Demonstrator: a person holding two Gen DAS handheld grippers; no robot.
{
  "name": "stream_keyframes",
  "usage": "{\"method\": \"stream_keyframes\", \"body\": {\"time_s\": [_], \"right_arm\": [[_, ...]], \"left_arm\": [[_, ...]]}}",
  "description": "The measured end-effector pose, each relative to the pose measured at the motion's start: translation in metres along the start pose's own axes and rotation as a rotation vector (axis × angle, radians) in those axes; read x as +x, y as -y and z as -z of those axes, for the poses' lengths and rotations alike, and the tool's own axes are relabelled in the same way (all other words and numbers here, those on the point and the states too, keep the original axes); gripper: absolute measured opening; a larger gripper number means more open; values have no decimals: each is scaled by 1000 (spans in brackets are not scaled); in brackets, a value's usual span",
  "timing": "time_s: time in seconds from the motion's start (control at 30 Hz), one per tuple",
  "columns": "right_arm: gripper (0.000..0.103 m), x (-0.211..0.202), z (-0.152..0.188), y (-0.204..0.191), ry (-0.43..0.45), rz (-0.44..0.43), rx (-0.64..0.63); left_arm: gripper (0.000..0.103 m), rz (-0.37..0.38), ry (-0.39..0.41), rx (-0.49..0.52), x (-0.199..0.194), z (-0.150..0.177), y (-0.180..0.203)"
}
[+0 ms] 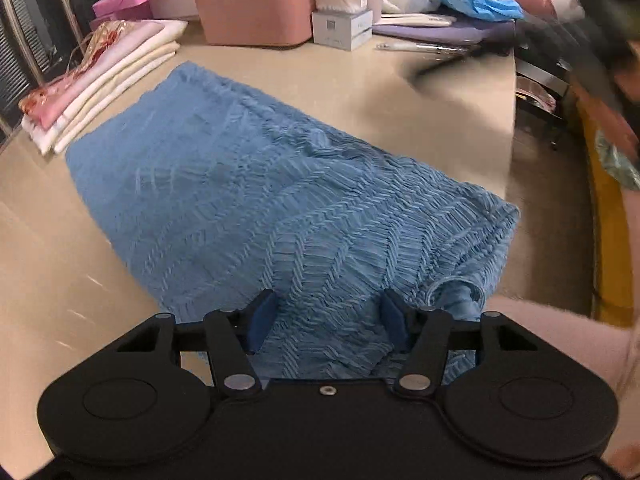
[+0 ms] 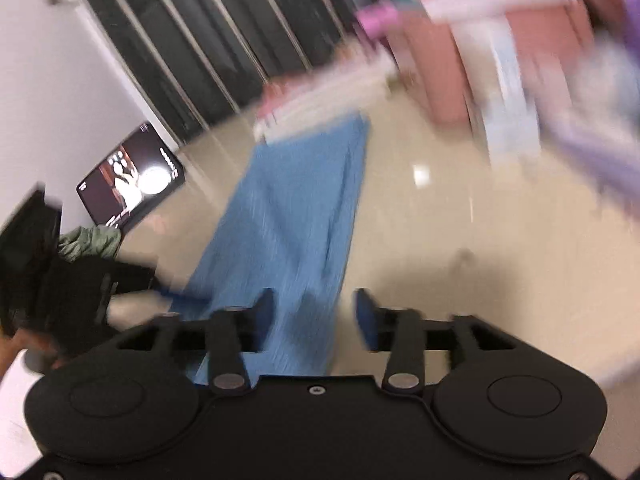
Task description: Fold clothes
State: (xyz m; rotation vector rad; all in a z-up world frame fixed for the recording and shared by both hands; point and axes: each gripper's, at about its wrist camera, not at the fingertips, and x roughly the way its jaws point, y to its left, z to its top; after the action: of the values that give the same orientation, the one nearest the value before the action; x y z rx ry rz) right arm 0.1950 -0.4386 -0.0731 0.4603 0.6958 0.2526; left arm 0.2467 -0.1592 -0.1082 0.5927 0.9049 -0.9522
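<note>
A blue knitted garment (image 1: 240,184) lies folded into a long strip on the beige table (image 1: 400,100), running away from me. My left gripper (image 1: 328,298) hovers over its near end, open, its blue pads apart with the cloth lying under and between them, unpinched. A rolled cuff or hem (image 1: 456,292) sits just right of the right pad. The right wrist view is blurred: the same blue garment (image 2: 296,208) stretches ahead, and my right gripper (image 2: 314,294) stands open above its near right edge, holding nothing.
A stack of folded cream and pink clothes (image 1: 108,80) lies at the garment's far left. Behind stand a pink box (image 1: 252,4), a small white box (image 1: 342,28) and mixed clutter. The table's edge (image 1: 512,120) drops off at the right. A lit tablet (image 2: 130,178) leans by the wall.
</note>
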Motion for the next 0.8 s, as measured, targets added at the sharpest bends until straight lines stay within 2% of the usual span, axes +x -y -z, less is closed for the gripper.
{"method": "stream_keyframes", "body": {"time_s": [0.07, 0.13, 0.23, 0.37, 0.4, 0.43, 0.47, 0.53, 0.73, 0.8], "right_arm": [[54, 24, -33, -6, 10, -8, -38], [53, 60, -63, -10, -17, -2, -79], [51, 121, -96, -12, -91, 71, -101], [49, 181, -113, -5, -187, 181, -100], [43, 191, -113, -3, -204, 197, -96], [35, 198, -114, -1, -217, 206, -91], [18, 200, -115, 1, -217, 216, -87], [9, 203, -117, 5, -216, 226, -77], [6, 209, -134, 11, -198, 269, -95], [18, 211, -136, 16, -209, 249, -70]], "left_arm": [[58, 5, 3, 4, -5, 8, -2], [58, 8, 3, 12, -8, 13, -2], [58, 19, 4, 26, -10, 15, -3], [58, 31, 20, 40, -11, 18, -3], [58, 32, 24, 44, -9, 17, -5], [58, 34, 29, 48, -10, 19, -5], [58, 37, 34, 50, -10, 20, -4], [58, 46, 41, 52, -11, 23, -4], [58, 61, 51, 48, -10, 24, -4], [59, 58, 52, 41, -10, 25, -3]]}}
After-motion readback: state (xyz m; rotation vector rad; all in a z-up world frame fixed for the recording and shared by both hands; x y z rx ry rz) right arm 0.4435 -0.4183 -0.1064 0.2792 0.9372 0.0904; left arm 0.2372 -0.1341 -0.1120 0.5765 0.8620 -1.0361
